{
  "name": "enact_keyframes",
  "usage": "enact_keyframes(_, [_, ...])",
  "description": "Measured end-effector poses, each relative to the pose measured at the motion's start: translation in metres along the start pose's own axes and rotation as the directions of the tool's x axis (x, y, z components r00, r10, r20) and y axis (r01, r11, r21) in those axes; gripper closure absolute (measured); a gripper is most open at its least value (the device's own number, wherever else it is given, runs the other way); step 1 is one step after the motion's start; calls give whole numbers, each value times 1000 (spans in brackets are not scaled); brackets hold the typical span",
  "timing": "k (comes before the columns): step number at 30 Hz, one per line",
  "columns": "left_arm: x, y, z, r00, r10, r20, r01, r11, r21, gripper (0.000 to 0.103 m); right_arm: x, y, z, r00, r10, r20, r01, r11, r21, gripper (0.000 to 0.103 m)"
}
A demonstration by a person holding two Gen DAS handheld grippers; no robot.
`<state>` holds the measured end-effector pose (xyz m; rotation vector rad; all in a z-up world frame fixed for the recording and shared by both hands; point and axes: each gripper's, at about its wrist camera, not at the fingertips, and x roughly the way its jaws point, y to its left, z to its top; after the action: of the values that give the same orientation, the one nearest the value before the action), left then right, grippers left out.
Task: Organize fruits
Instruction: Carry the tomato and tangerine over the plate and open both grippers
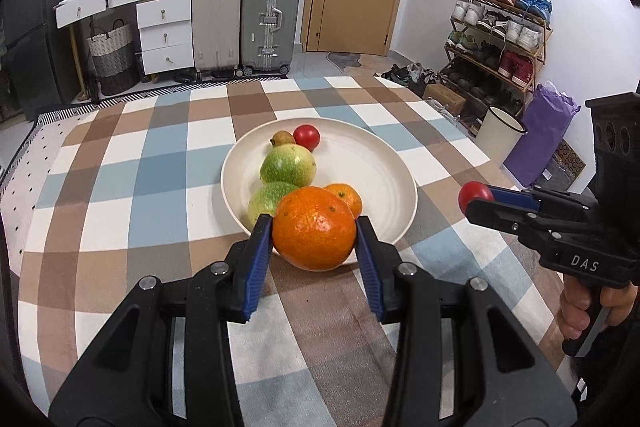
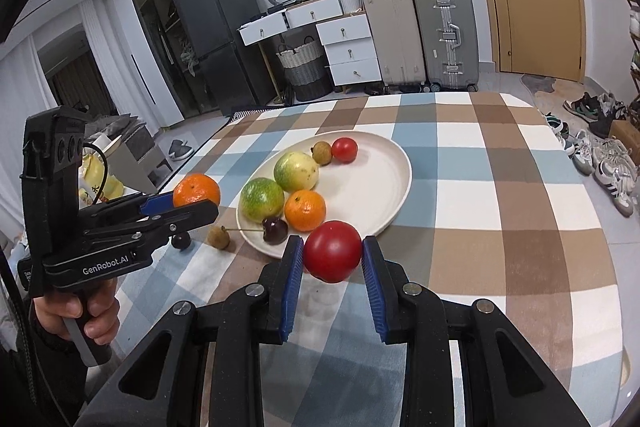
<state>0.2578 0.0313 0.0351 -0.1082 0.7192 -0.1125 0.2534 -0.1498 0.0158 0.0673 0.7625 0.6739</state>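
Note:
My left gripper [image 1: 315, 231] is shut on a large orange [image 1: 315, 227], held just above the near rim of a white plate [image 1: 372, 163]. My right gripper [image 2: 333, 253] is shut on a red tomato [image 2: 333, 251], held over the cloth at the plate's near edge [image 2: 384, 187]. On the plate lie two green fruits [image 2: 296, 171], a small orange [image 2: 305, 209], a dark cherry [image 2: 275, 229], a small brown fruit [image 2: 322, 152] and a second tomato [image 2: 344, 149]. The right gripper with its tomato shows at the right of the left wrist view [image 1: 474, 195]. The left gripper shows in the right wrist view [image 2: 196, 201].
The table carries a checked cloth [image 2: 480, 195]. On the cloth left of the plate lie a brown fruit [image 2: 219, 237] and a dark cherry [image 2: 181, 239]. Suitcases [image 1: 270, 19], drawers, a shoe rack [image 1: 500, 31] and a white bin [image 1: 500, 133] stand beyond the table.

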Motion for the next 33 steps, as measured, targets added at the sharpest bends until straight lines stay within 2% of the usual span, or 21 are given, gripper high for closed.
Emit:
enact_keyframes(9, [14, 0, 15, 1000, 11, 7, -11, 1000, 8, 65, 19, -1, 15, 1000, 12, -3, -12, 1000, -15, 73])
enact_keyframes(33, [75, 8, 34, 999, 28, -19, -28, 999, 18, 65, 99, -16, 31, 996, 13, -85, -14, 1000, -8, 73])
